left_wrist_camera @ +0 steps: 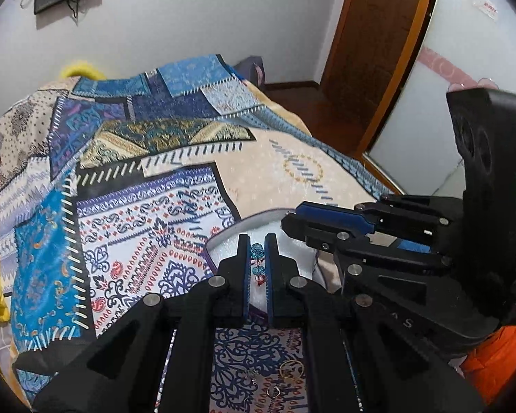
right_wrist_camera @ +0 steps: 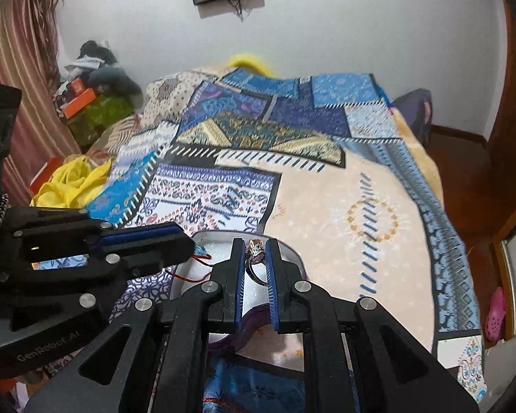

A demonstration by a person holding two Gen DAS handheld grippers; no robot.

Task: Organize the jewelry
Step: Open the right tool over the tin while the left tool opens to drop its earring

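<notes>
Hovering over the white-lined jewelry box (right_wrist_camera: 289, 251) on the bed (right_wrist_camera: 344, 192), left tool (left_wrist_camera: 257, 261) grips a blue beaded earring (left_wrist_camera: 257, 258), right tool (right_wrist_camera: 255, 258) a ring (right_wrist_camera: 255, 253); lower gently, releasing separately inside.

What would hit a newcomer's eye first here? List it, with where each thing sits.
First, the loud blue patchwork bedspread filling the middle of both views. Next, the two black tongs over a white-lined tray at the near edge: the left tongs shut on a blue beaded piece with a red cord, the right tongs shut on a ring. A few small gold pieces lie on the cloth nearer the camera.
</notes>
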